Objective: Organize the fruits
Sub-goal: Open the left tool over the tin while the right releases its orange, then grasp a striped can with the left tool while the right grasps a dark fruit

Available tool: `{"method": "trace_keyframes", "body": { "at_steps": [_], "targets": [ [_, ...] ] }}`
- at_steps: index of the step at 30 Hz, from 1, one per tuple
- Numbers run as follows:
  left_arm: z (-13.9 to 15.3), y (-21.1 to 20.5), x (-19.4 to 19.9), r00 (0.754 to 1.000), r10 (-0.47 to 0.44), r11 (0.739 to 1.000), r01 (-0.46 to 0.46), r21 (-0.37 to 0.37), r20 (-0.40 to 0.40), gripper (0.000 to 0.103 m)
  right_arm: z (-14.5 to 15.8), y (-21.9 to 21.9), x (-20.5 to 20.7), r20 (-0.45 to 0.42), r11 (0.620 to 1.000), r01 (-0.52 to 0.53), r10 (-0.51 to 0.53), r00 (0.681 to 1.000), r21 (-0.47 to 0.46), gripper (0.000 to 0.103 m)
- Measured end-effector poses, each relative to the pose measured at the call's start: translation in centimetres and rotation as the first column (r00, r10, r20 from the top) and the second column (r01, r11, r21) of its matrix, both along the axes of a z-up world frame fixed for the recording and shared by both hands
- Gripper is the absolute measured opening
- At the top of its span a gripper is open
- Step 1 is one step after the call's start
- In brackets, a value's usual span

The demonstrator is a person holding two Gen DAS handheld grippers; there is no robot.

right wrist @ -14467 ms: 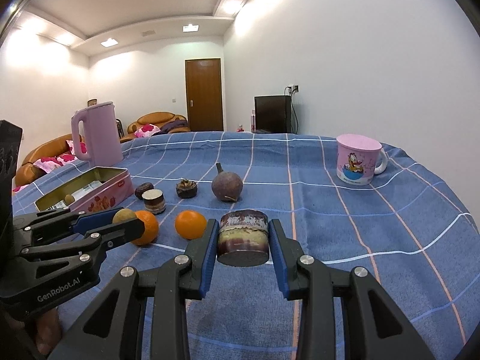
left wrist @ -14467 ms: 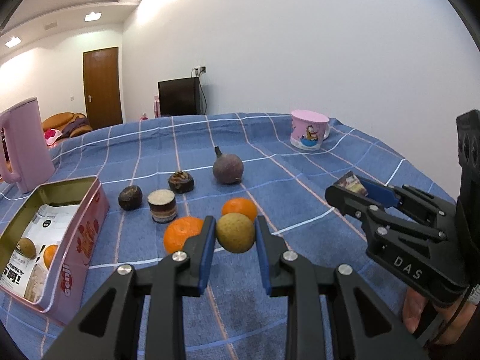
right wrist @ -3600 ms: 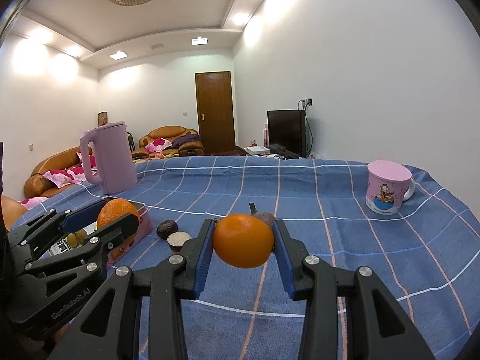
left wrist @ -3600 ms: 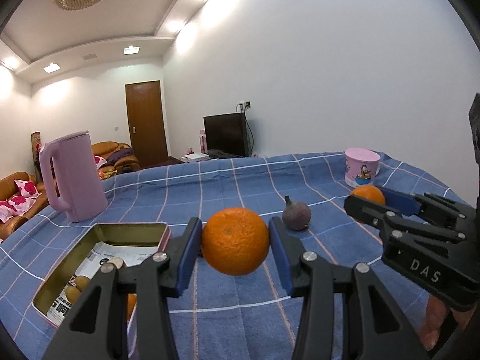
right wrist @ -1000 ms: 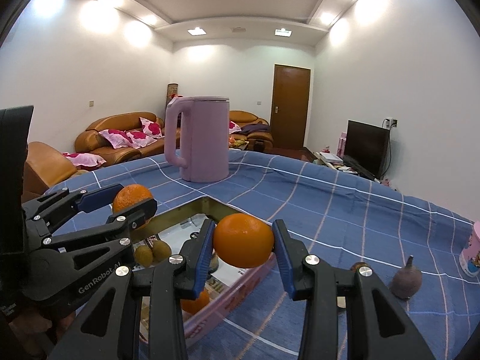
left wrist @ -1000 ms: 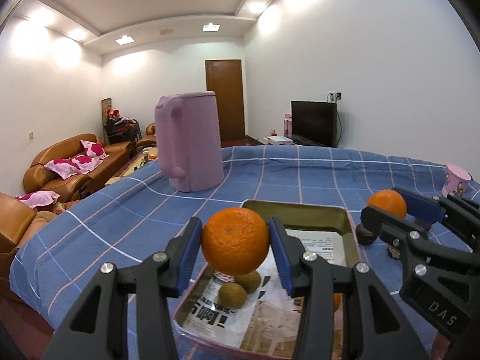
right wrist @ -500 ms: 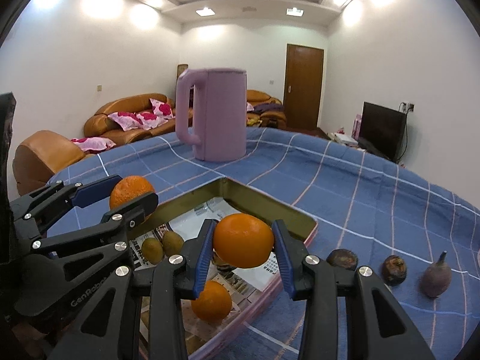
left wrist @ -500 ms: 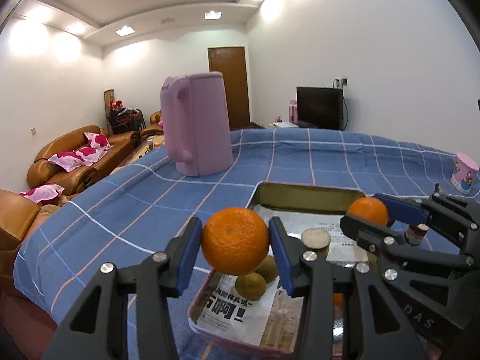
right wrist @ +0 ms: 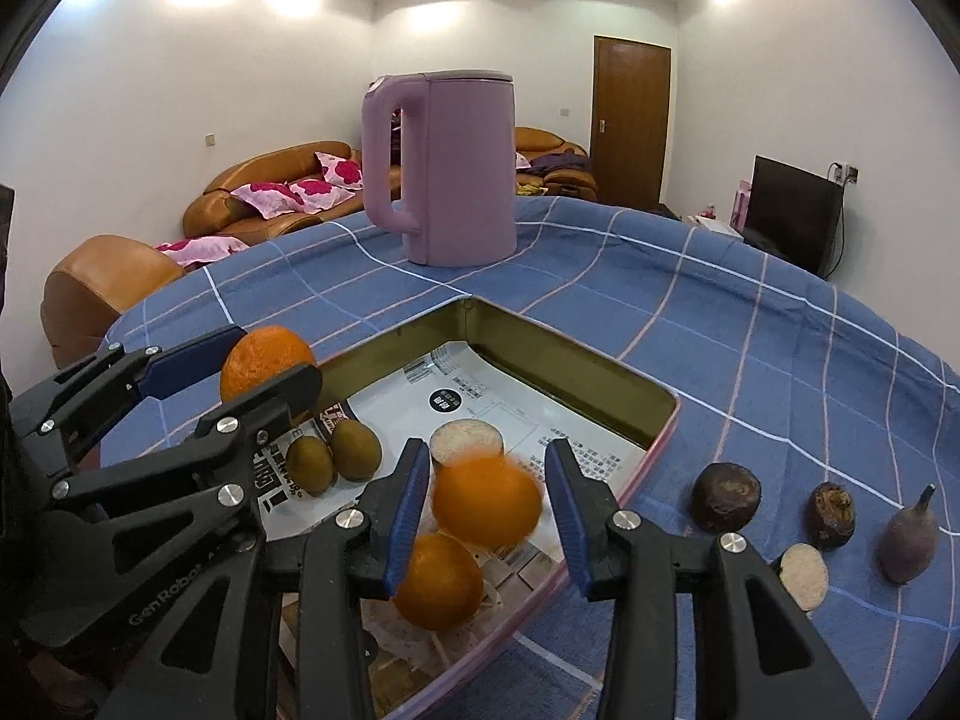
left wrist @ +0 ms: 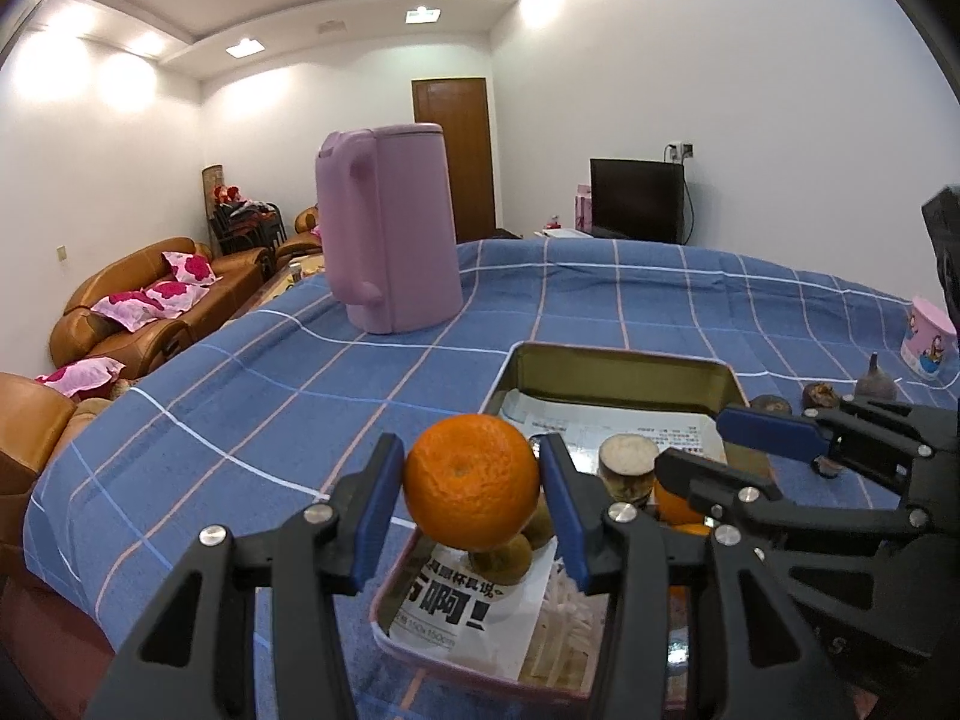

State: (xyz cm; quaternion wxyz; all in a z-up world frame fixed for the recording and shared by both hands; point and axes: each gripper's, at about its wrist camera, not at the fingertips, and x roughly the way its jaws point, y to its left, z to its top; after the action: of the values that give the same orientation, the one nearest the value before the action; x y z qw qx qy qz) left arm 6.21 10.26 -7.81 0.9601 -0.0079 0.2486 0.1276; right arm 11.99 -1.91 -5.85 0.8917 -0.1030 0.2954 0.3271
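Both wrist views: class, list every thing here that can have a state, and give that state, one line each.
Left gripper: shut on the left orange.
Left orange: gripped, held above the tin's near end.
Right gripper: open.
Right orange: blurred, loose between the pads, over the tin.
Tin: open, no lid on it.
Kettle: upright, lid closed.

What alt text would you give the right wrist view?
The right gripper hangs over an open tin, a blurred orange between its pads, apparently touching neither. The tin holds a second orange, two greenish fruits and a cut round piece; at left, the left gripper grips a third orange.
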Motion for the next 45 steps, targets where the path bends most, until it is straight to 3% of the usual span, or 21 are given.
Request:
{"method": "trace_keyframes", "body": {
  "at_steps": [8,16,20,25,35,39,45],
  "targets": [
    [0.2,0.1,-0.3,1.0,0.0,1.0,0.0,-0.021,0.008,0.051,0.1,-0.6,0.0,-0.004,1.0,0.006,-0.006,1.0,0.027,0.05],
    [0.5,-0.4,-0.7,1.0,0.003,1.0,-0.003,-0.015,0.023,0.072,0.6,-2.6,-0.3,0.005,0.997,0.038,-0.039,0.999,0.067,0.059],
    [0.5,-1.1,-0.6,1.0,-0.011,1.0,0.011,-0.002,0.023,0.078,0.7,-3.8,-0.3,0.013,0.996,0.062,-0.063,0.998,0.068,0.06],
    [0.6,-1.7,-0.6,0.999,-0.015,1.0,0.015,0.013,0.031,0.096,0.8,-5.0,-0.1,0.014,0.994,0.089,-0.09,0.996,0.061,0.06],
    [1.3,-2.0,0.0,0.999,-0.003,1.0,0.002,0.025,0.036,0.097,0.8,-7.0,1.7,0.031,0.982,0.188,-0.188,0.982,-0.009,0.06],
    [1.6,-1.8,0.9,1.0,0.011,1.0,-0.012,0.02,0.028,0.097,0.4,-7.4,4.2,-0.006,0.967,0.246,-0.247,0.969,-0.063,0.06],
    [1.8,-1.9,1.7,1.0,0.009,1.0,-0.01,0.028,0.022,0.097,-1.0,-6.4,7.3,-0.073,0.957,0.25,-0.262,0.962,-0.146,0.059]
  ]
}}
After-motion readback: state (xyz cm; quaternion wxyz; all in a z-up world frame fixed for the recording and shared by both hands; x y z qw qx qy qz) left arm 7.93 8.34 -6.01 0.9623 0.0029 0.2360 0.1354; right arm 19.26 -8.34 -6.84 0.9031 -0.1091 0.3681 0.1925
